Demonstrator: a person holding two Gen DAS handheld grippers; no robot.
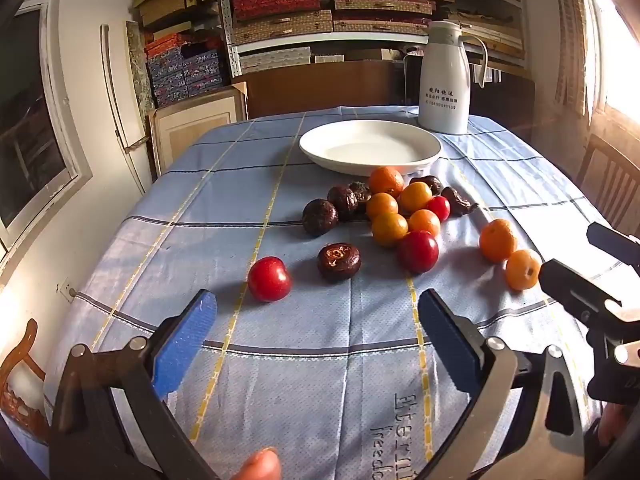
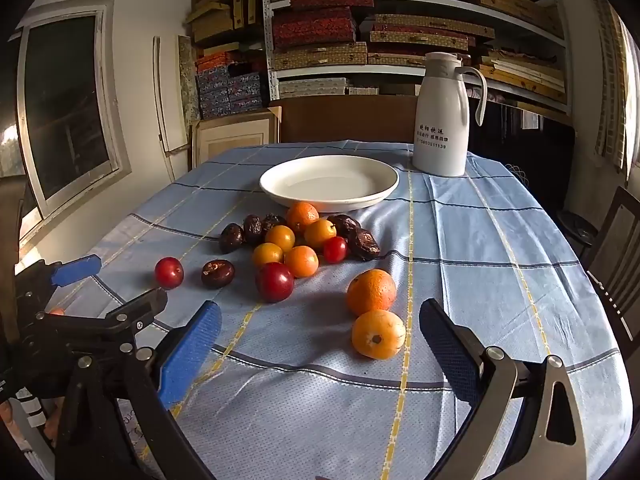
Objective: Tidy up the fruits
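A table under a tablecloth [image 2: 460, 240] carries everything. A plate [image 2: 276, 190] sits near the far edge, with a thermos jug [image 2: 440, 120] standing just behind it to the right. Directly before the plate lies a tight cluster of fruit [image 2: 296, 240], pieces touching one another. Left of the cluster, apart from it, lie a wrinkled fruit [image 2: 217, 273] and, further left, a plum [image 2: 169, 272]. Nearer than the cluster and to its right, two oranges [image 2: 371, 292] touch, one before the other. Behind the table stands shelving [image 2: 360, 40] stacked with boxes; a window [image 2: 64, 104] is on the left wall
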